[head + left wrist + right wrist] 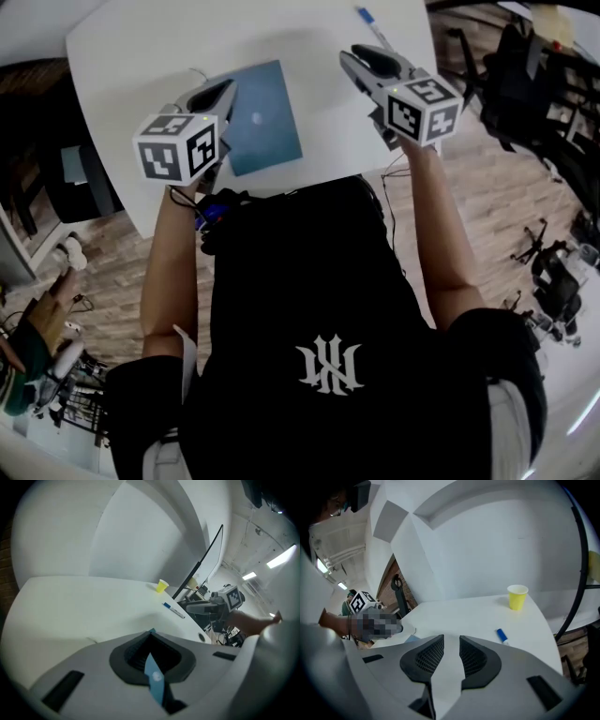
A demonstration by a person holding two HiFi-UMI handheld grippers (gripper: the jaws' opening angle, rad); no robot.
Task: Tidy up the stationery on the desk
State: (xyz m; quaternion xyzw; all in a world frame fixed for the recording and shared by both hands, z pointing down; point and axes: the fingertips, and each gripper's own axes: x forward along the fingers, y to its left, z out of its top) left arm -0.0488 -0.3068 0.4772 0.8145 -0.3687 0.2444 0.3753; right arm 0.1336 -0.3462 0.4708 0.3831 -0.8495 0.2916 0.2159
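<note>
- The left claw (151, 660) was shut on the near-left edge of the blue notebook (267, 117), a thin blue sliver pinched between its pads
- The notebook lay on the white surface (141, 56) just ahead of the person, its long axis running away from them, the far end leaning slightly left
- The right claw (451, 641) stood partly open with nothing between its jaws
- Beyond it a marker (502, 636) lay loose and diagonal, its blue cap pointing away
- Farthest off stood a yellow paper cup (517, 596), upright
- The tidying looked barely begun: only the notebook was gripped, the marker untouched, nothing gathered
</note>
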